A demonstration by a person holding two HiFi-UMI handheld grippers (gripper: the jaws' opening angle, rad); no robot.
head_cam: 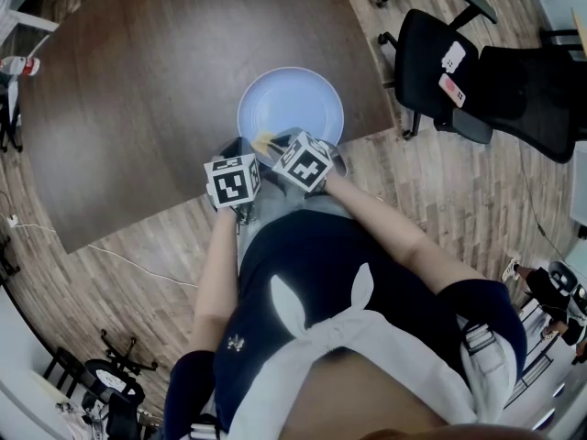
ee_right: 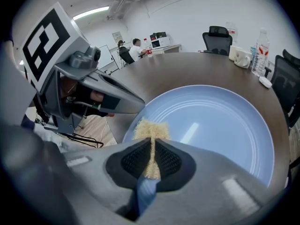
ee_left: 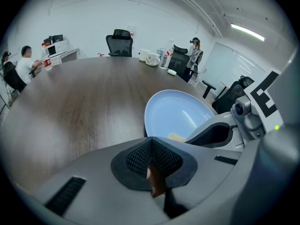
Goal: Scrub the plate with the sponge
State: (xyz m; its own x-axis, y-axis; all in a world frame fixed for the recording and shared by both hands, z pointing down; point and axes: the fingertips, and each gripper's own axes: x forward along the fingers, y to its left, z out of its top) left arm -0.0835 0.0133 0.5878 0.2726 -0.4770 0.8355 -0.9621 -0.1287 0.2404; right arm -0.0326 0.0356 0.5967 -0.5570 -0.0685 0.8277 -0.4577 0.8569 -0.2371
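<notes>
Round glossy blue plate (ee_right: 211, 125), fibrous sponge (ee_right: 150, 128) pinched, right gripper (ee_right: 151, 149)

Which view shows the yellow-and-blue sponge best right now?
The right gripper view: the yellow-and-blue sponge sits pinched in the right gripper, at the pale blue plate's near rim. The head view and left gripper view show only a small yellow sliver.

The left gripper (ee_left: 151, 149) has its black ribbed pads pressed together, just short of the near rim of the pale blue plate (ee_left: 180, 109) on the dark wooden surface (ee_left: 79, 102). A scrap of yellow sponge (ee_left: 176, 137) lies at that rim, beside the right gripper (ee_left: 206, 135).
</notes>
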